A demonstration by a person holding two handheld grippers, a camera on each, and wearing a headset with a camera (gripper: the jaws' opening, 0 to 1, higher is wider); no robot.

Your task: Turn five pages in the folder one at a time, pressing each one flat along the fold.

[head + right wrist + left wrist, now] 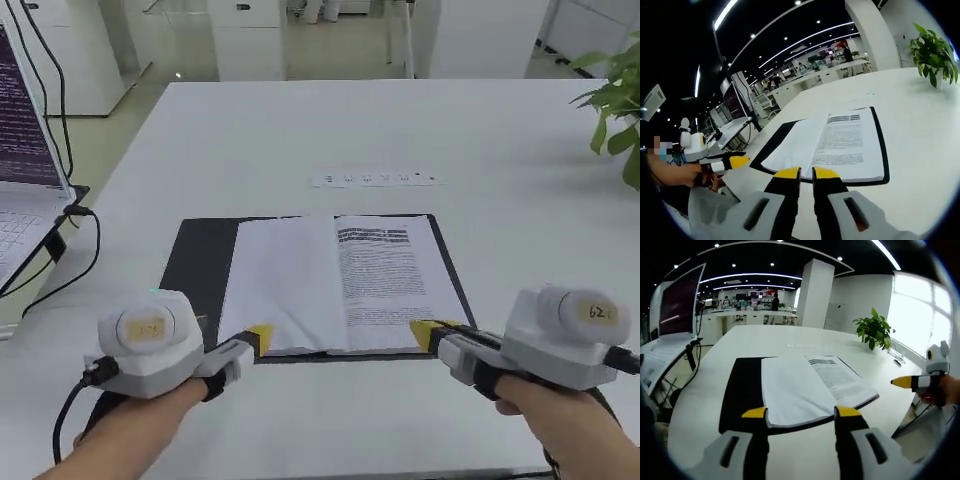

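A black folder [200, 262] lies open on the white table [300, 130], its near edge just beyond both grippers. A blank white sheet [285, 285] covers the left side and a printed page [385, 280] lies on the right. My left gripper [245, 340] sits at the folder's near left corner. In the left gripper view, the left gripper [801, 412] is open, its jaws wide apart in front of the blank sheet [790, 395]. My right gripper [432, 333] points at the printed page's near right corner. In the right gripper view, the right gripper [806, 173] is shut on nothing, just short of the folder [775, 142].
An open laptop [20, 150] stands on the left table edge, with black cables [70, 250] trailing toward the folder. A white power strip [375, 180] lies beyond the folder. A green plant [615, 100] is at the far right. The table's near edge runs under my hands.
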